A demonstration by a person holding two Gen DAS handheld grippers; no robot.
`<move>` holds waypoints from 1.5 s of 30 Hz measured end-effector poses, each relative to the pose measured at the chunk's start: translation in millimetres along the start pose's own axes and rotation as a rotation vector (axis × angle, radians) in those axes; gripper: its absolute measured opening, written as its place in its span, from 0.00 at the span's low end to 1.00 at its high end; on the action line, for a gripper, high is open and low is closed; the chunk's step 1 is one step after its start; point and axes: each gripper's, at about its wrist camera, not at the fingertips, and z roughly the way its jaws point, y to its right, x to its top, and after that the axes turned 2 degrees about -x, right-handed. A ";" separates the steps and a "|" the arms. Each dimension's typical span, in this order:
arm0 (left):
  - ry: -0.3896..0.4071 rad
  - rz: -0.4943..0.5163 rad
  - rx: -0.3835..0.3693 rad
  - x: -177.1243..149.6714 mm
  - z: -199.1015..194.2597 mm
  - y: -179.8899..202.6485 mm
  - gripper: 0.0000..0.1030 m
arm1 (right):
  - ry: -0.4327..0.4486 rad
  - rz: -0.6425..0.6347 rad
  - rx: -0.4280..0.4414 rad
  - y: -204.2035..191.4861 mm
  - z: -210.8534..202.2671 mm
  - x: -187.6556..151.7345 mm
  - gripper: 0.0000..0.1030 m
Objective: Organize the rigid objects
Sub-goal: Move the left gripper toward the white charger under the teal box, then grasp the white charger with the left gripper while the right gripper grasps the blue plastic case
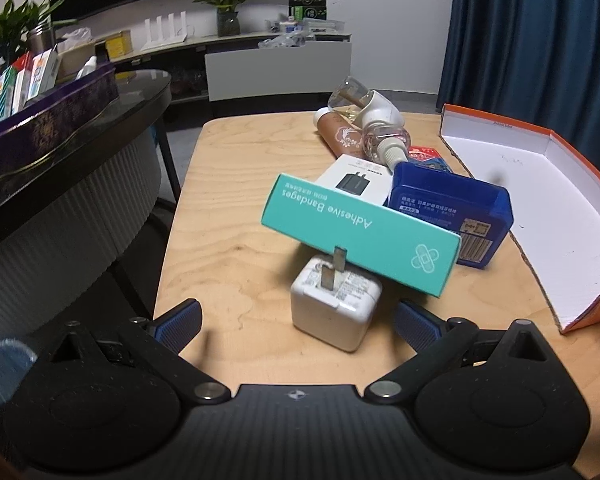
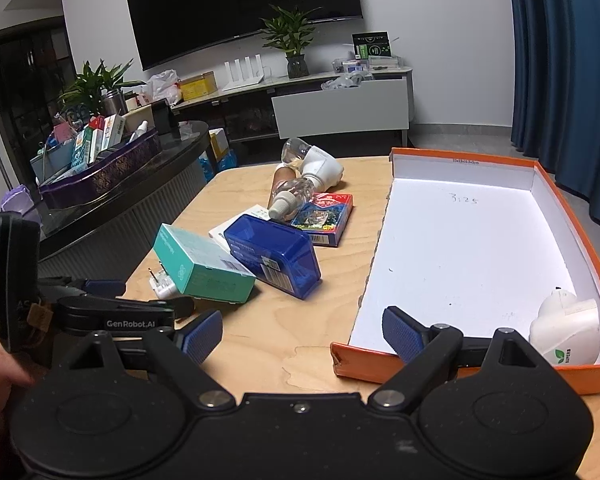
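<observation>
The white charger [image 1: 336, 307] stands prongs-up on the wooden worktop [image 1: 228, 216], between the spread, empty jaws of the left gripper [image 1: 298, 320], with the teal bandage box [image 1: 360, 234] tilted over its far edge and the blue box [image 1: 452, 216] beyond that. The right gripper [image 2: 302, 338] is also released and empty, its right finger [image 2: 404, 334] over the near rim of the orange tray [image 2: 572, 216], where a white device [image 2: 566, 330] lies just right of the jaws.

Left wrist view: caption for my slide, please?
Open left gripper approaches white charger beneath teal bandage box on wooden table.
</observation>
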 end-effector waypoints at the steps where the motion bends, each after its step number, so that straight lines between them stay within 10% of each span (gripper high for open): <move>1: 0.004 0.008 0.000 0.4 2.4 0.0 1.00 | -0.004 0.001 0.000 0.4 1.0 0.0 0.99; 8: 0.040 0.032 -0.053 1.6 12.3 4.2 0.87 | -0.004 -0.006 0.000 0.7 6.9 0.2 0.99; 13: 0.061 0.050 -0.091 -0.5 15.9 6.5 0.46 | -0.010 -0.050 -0.012 -2.2 10.7 2.1 0.99; 41: 0.157 -0.084 -0.146 -14.4 -47.1 -13.5 0.45 | -0.077 -0.362 0.091 -22.7 93.0 55.6 0.98; 45: 0.167 -0.085 -0.147 -12.5 -46.1 -13.2 0.45 | -0.147 -0.396 0.093 -25.7 122.9 63.5 0.78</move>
